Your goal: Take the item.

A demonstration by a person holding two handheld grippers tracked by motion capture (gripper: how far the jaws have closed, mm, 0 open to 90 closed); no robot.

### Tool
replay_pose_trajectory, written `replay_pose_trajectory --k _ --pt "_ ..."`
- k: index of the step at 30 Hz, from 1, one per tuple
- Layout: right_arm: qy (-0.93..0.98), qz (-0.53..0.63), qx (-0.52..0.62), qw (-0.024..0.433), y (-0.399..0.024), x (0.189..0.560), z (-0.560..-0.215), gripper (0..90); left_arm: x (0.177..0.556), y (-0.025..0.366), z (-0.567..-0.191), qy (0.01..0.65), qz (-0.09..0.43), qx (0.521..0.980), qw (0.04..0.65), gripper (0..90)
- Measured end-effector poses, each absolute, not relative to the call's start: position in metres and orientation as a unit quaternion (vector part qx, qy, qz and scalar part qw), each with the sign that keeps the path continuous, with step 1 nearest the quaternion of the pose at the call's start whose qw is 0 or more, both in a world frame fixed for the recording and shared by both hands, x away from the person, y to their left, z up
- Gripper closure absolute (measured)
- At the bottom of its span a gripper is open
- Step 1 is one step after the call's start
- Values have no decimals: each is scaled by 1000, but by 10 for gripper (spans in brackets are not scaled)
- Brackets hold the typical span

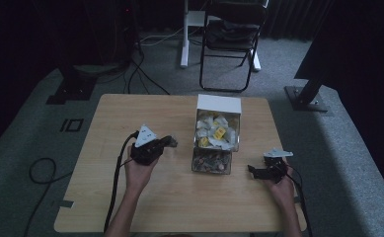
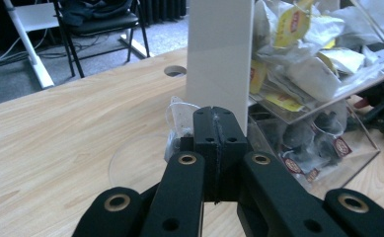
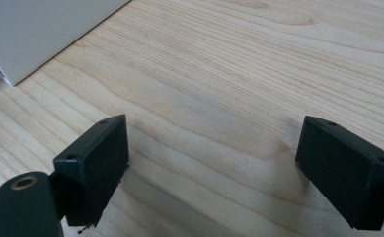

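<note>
Currently the left gripper [image 2: 218, 129] has its jaws pressed together, and just past their tips a clear sachet [image 2: 179, 123] with dark contents shows; whether the pads pinch an edge of it cannot be told. In the high view the left gripper [image 1: 169, 142] sits over the table [image 1: 105, 123], left of the box [image 1: 218, 104], its tips pointing toward the box. Box: white back wall, clear sloped front, two tiers. Upper tier holds pale tea bags [image 2: 313, 74] with yellow tags; lower tier holds dark sachets [image 2: 308, 143] with red labels. Sachet by the jaws is near the box's left lower corner, close to the white wall [image 2: 219, 54]. Right gripper [image 3: 211, 170] has its jaws spread wide, nothing between them, bare wood beneath. In the high view the right gripper [image 1: 252, 170] is at the table's right side, just right of the box's lower tier.
</note>
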State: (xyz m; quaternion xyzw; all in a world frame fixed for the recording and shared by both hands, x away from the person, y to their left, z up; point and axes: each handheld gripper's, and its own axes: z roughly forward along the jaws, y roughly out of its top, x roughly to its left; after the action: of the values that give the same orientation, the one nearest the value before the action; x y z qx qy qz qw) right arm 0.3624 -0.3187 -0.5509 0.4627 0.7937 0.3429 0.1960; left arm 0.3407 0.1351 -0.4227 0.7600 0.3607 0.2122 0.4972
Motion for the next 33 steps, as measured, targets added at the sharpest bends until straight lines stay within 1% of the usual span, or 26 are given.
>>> replay_pose_trajectory --k 17,33 --pt "794 343 463 196 -319 362 -551 127 356 137 -428 378 219 753 493 900" --pt "793 343 463 196 -319 362 -551 127 371 135 -436 389 215 761 472 900"
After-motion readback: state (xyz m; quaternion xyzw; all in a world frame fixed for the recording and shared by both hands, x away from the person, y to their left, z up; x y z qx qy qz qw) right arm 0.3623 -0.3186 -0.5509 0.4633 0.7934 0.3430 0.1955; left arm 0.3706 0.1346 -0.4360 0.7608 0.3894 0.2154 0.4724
